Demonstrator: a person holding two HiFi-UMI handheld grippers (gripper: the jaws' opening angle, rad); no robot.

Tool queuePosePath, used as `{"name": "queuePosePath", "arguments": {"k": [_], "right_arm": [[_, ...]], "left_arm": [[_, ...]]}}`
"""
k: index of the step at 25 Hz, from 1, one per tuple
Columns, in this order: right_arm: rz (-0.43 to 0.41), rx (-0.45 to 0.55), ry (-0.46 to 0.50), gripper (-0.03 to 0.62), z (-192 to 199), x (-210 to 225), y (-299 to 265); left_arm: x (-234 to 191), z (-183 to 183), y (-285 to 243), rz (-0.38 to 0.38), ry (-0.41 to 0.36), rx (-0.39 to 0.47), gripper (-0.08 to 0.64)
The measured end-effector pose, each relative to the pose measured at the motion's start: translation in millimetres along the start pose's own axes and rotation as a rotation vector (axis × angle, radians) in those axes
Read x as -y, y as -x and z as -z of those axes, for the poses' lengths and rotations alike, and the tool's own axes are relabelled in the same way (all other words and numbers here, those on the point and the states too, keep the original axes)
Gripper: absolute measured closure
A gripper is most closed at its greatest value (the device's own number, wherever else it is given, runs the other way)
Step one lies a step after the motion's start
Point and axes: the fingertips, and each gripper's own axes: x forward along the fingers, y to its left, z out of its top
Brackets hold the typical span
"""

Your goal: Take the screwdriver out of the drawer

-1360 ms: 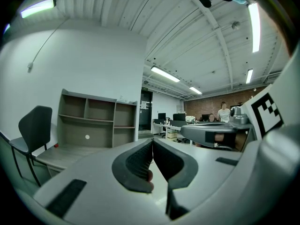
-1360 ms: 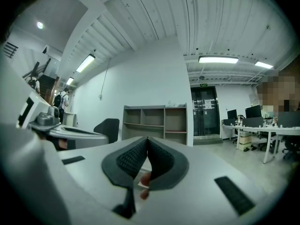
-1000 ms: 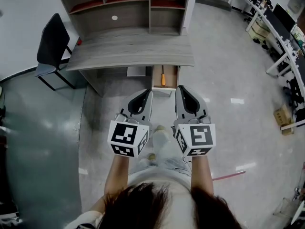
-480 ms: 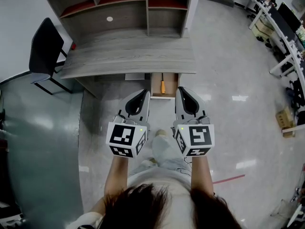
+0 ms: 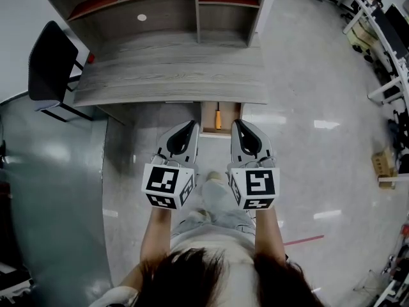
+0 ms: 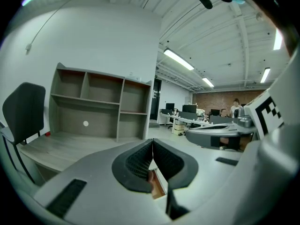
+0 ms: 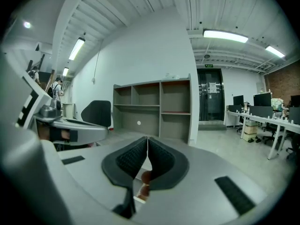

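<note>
Nearest, just short of the drawer's point(image 5: 208, 116) front: left gripper point(image 5: 190, 125) and right gripper point(image 5: 238, 123), jaws of both clenched on nothing. Closer to the drawer than a second ago. Inside the drawer: screwdriver point(image 5: 218, 119), untouched, lying lengthwise. Beyond the drawer: worktop point(image 5: 166, 82). Approach probably nearly over; grasp not yet begun.
</note>
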Motion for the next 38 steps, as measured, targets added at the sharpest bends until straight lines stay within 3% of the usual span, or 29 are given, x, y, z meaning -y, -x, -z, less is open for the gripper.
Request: {"name": "queuePosePath", "arguments": {"k": [22,38], "right_arm": [[-0.149,-0.218,-0.002,0.563,96,35,-115],[-0.08,-0.379,-0.067,0.561,174,40,-181]], "left_arm": [[-49,77,-111,-0.062,0.099,-0.106,0.543],[-94,138,-167,0.01,0.106,-0.204,0.543]]}}
